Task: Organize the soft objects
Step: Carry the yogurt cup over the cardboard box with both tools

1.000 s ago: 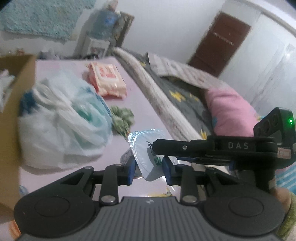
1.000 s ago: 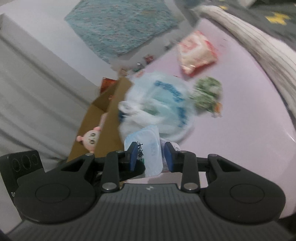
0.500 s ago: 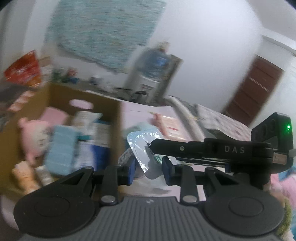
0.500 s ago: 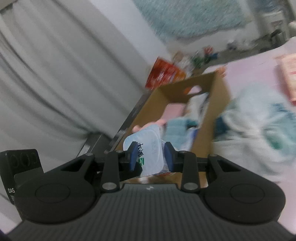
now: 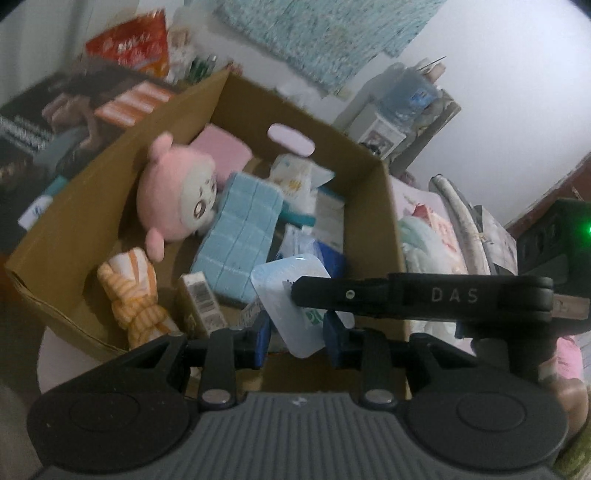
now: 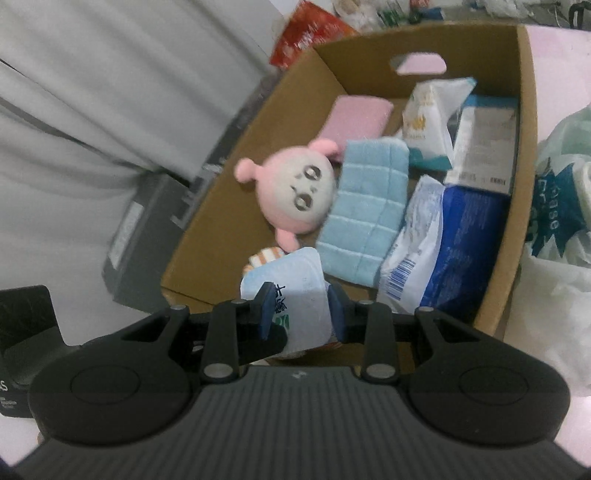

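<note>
White wall (image 5: 498,110) and a pale blue rug (image 5: 325,33) fill the background of the left wrist view; grey curtain (image 6: 92,92) fills the left of the right wrist view. Cardboard box (image 5: 373,206) sits open on a pink surface (image 6: 554,48), with a cut-out handle in its far wall. Beside the box on the right wrist view's right edge — a white plastic bag (image 6: 557,221) with teal print, touching the box wall. Inside the box: a pink plush toy (image 5: 173,199) lying against the left wall, a light blue cloth (image 5: 243,236) just beside it, a blue and white packet (image 6: 443,251), a white pouch (image 6: 428,118), a pink pad (image 6: 354,118) at the far end, an orange striped cloth (image 5: 129,291) near the front corner. Left gripper (image 5: 297,332) and right gripper (image 6: 301,310) both clamp one soft white sachet (image 5: 291,295) with green print — each pair of blue pads is closed narrowly on it, pressing its sides. In the left wrist view the right gripper's black finger crosses over the sachet from the right. Sachet hangs over the box's near edge, above the contents, not resting on them as far as can be seen.
</note>
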The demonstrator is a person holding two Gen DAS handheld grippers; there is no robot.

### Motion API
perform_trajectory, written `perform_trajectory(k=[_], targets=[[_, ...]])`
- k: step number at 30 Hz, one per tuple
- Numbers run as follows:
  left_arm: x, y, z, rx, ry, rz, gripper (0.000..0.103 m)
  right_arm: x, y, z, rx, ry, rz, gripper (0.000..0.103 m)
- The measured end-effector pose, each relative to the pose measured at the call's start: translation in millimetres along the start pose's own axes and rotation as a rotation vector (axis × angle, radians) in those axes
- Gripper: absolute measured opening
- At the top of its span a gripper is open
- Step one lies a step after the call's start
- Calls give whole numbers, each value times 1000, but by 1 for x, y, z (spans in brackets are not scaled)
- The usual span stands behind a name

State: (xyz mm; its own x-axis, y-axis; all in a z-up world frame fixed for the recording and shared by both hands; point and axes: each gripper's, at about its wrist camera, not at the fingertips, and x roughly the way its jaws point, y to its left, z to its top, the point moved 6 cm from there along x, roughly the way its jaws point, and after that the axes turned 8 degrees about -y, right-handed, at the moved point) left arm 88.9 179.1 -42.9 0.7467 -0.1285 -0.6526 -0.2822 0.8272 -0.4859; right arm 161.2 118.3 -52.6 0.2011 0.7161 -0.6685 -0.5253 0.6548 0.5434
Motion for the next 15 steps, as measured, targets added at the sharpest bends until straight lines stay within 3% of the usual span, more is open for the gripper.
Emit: perform_trajectory(k=[7,15], targets=[[17,11,-7,-38,60,-21,31,26,-14,-2,37,100,-50,40],[18,8,-8,-8,45,-14,38,35,-13,-3,34,111,-57,44]])
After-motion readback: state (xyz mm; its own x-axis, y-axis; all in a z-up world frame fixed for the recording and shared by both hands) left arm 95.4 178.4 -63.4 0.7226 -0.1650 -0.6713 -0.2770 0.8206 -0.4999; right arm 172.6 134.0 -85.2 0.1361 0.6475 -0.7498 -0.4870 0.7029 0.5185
